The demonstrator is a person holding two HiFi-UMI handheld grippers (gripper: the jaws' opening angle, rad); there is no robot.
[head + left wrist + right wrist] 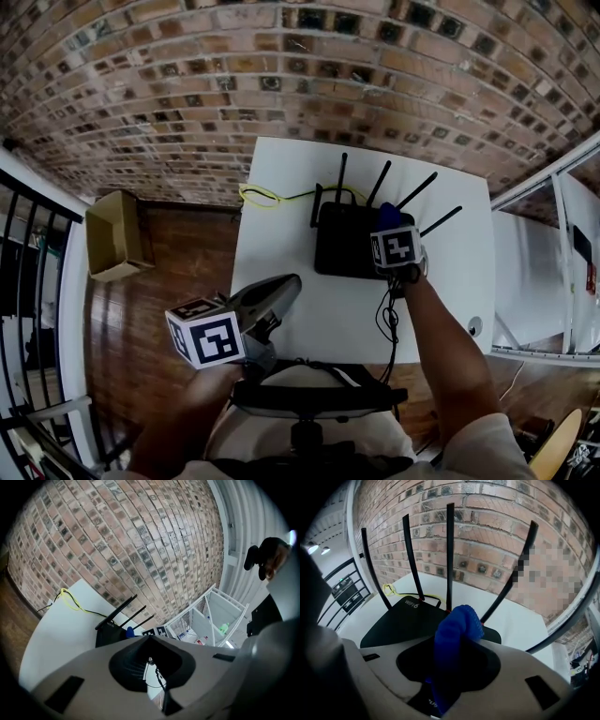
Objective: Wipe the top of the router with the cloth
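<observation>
At the far left of the head view, an open cardboard box (pixel 98 246) is sitting on the wooden floor beside the white table (pixel 281 187), well apart from everything on it. Its flaps are standing up and only bare cardboard is showing inside.

The left gripper (pixel 284 289) is hanging over the near left part of the table, pointing toward the router and well short of it. In the left gripper view its jaws are lying together with nothing between them.

A yellow cable (pixel 267 197) is looping across the back of the table, near the brick wall, and running toward the router's rear.

The black router (pixel 342 244) is lying flat near the middle of the table, with its four antennas (pixel 342 178) fanning up at the back.

The right gripper (pixel 454 641) is hovering over the router's right front part, and its jaws are clamping the blue cloth (pixel 457 625). The cloth is bunching up into a rounded fold above the jaws, in front of the antennas. Whether its lower end is touching the router's top cannot be told.

A thin black cable (pixel 386 314) is trailing from the router's front toward the near table edge, under the right forearm.

Farther right, seen only in the left gripper view, a white wire shelf (pixel 209 603) is standing beyond the table. It is holding a green bottle (pixel 224 628) and a few small items too tiny to name.
</observation>
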